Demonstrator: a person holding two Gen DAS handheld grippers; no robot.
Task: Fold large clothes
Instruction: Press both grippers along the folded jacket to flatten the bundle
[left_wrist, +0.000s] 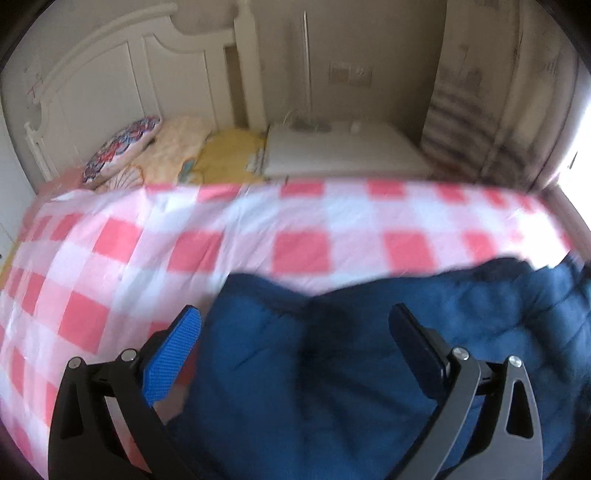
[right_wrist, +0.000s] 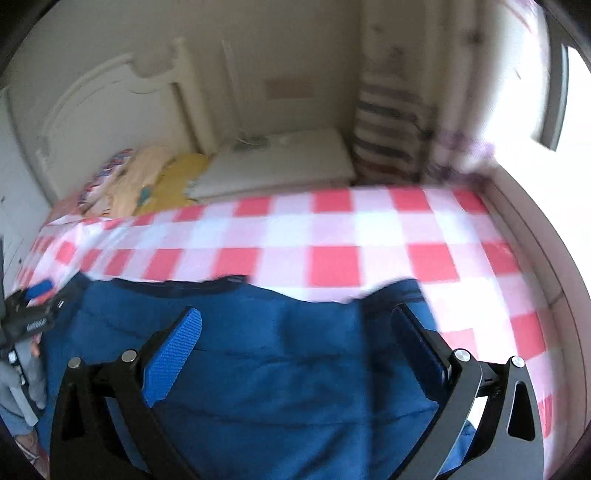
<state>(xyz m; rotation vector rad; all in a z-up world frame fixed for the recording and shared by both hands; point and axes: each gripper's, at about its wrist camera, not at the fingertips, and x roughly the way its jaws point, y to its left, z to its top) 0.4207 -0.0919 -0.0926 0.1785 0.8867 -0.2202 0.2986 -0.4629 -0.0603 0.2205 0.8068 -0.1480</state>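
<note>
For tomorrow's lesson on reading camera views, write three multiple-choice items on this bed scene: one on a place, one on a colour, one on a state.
1. Where does the blue garment lie?
A. on the checked bed cover
B. on the floor
C. on the nightstand

2. What colours is the bed cover?
A. green and yellow
B. red and white
C. plain grey

3. How do the right gripper fingers stand?
A. shut on the pillow
B. spread apart
C. out of view

Key: 1 A, the garment rests on the checks. 2 B, red and white squares show. 3 B, a wide gap shows between the fingers, as with the left gripper.
</note>
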